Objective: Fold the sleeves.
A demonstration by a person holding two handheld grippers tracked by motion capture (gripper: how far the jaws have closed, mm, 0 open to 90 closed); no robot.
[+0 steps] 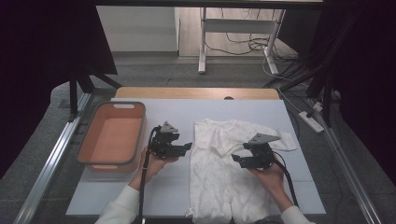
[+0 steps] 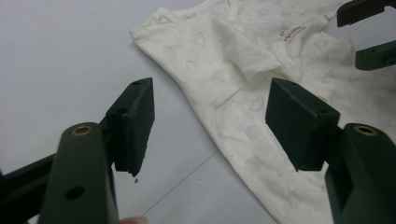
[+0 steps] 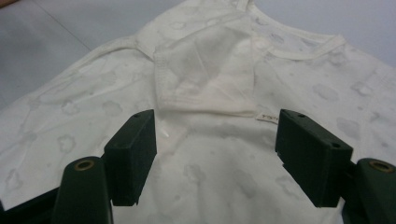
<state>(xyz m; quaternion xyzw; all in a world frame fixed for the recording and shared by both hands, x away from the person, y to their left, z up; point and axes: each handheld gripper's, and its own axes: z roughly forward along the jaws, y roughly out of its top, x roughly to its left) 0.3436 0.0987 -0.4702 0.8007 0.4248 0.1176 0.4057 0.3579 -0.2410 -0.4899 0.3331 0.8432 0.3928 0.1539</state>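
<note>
Romper (image 1: 219,168) — white, soft knit, cloud-printed | flat | both claws agape

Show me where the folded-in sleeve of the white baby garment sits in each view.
High view: the folded sleeve lies at the upper left of the white garment, right of the left gripper.
Left gripper view: upper middle, above the gap between the jaws.
Right gripper view: centre, just beyond the jaws.
Shared landmark: the garment's neckline.
</note>
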